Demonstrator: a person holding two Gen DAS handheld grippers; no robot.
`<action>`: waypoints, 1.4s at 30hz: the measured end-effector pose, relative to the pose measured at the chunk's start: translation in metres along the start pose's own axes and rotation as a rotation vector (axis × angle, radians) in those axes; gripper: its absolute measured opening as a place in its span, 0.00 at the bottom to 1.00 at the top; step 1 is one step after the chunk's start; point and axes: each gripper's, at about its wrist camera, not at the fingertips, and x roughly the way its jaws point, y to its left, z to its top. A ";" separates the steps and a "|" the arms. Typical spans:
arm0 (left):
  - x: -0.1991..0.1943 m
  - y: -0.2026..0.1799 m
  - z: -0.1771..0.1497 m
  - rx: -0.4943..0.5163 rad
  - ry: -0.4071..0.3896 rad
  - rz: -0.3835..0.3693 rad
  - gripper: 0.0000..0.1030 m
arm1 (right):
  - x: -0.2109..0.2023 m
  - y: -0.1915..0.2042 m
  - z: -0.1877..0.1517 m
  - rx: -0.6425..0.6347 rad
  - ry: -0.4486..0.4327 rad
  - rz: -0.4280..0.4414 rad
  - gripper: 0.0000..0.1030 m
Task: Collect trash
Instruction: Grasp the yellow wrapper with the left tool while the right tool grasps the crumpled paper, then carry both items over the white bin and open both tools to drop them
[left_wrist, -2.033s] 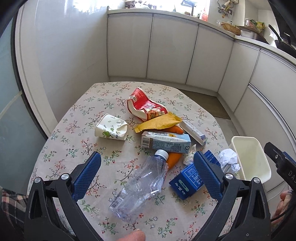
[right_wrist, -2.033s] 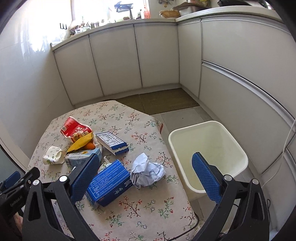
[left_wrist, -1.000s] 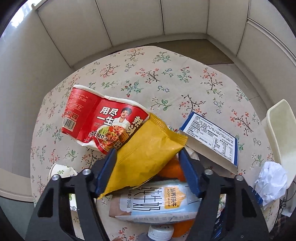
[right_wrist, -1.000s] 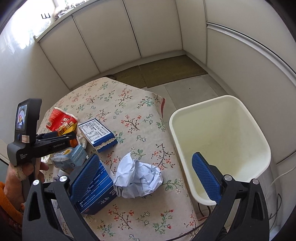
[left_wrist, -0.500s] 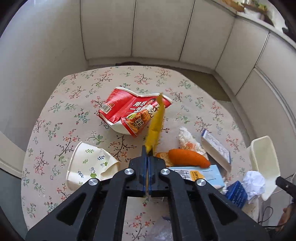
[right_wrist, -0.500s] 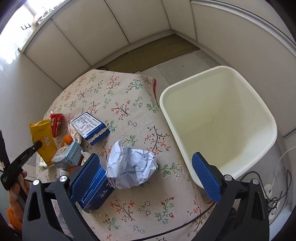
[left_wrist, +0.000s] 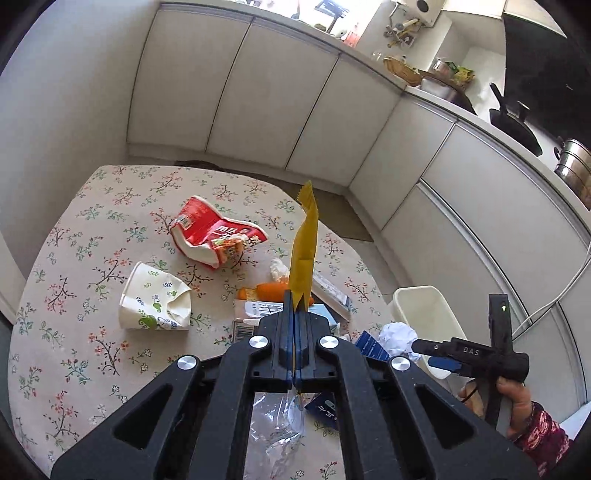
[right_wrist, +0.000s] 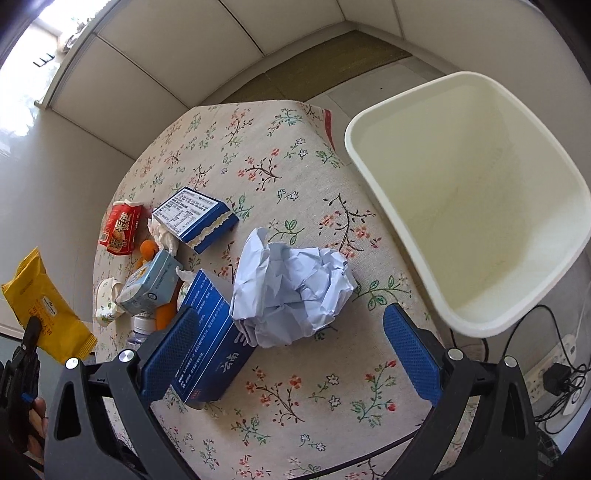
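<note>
My left gripper (left_wrist: 294, 314) is shut on a yellow snack wrapper (left_wrist: 304, 243), held edge-on above the floral table (left_wrist: 74, 258). From the right wrist view the same yellow wrapper (right_wrist: 40, 306) hangs at the far left. My right gripper (right_wrist: 291, 350) is open and hovers over a crumpled white paper ball (right_wrist: 291, 291), which lies between its fingers without touching the pads. A cream bin (right_wrist: 472, 206) stands beside the table on the right. The right gripper (left_wrist: 436, 350) also shows at the lower right of the left wrist view, by the paper ball (left_wrist: 397, 338).
On the table lie a red noodle cup (left_wrist: 214, 236), a crushed paper cup (left_wrist: 155, 302), a milk carton (right_wrist: 151, 284), an orange carrot (left_wrist: 271, 290), two blue boxes (right_wrist: 210, 339) (right_wrist: 195, 218) and a clear bottle (left_wrist: 275, 424). White cabinets (left_wrist: 258, 92) ring the room. Cables (right_wrist: 554, 376) lie on the floor.
The left gripper shut on the yellow wrapper and lifted it off the pile, up and back. The right gripper sank toward the paper ball, still open.
</note>
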 end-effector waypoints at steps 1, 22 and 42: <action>0.002 -0.001 -0.001 0.001 0.004 -0.012 0.00 | 0.003 -0.001 0.000 0.011 0.003 0.007 0.94; 0.022 0.005 -0.011 -0.027 0.073 -0.035 0.00 | 0.002 0.017 -0.001 -0.087 -0.053 0.034 0.41; 0.007 -0.011 0.002 -0.017 0.017 -0.031 0.00 | -0.065 0.032 0.005 -0.186 -0.247 0.071 0.40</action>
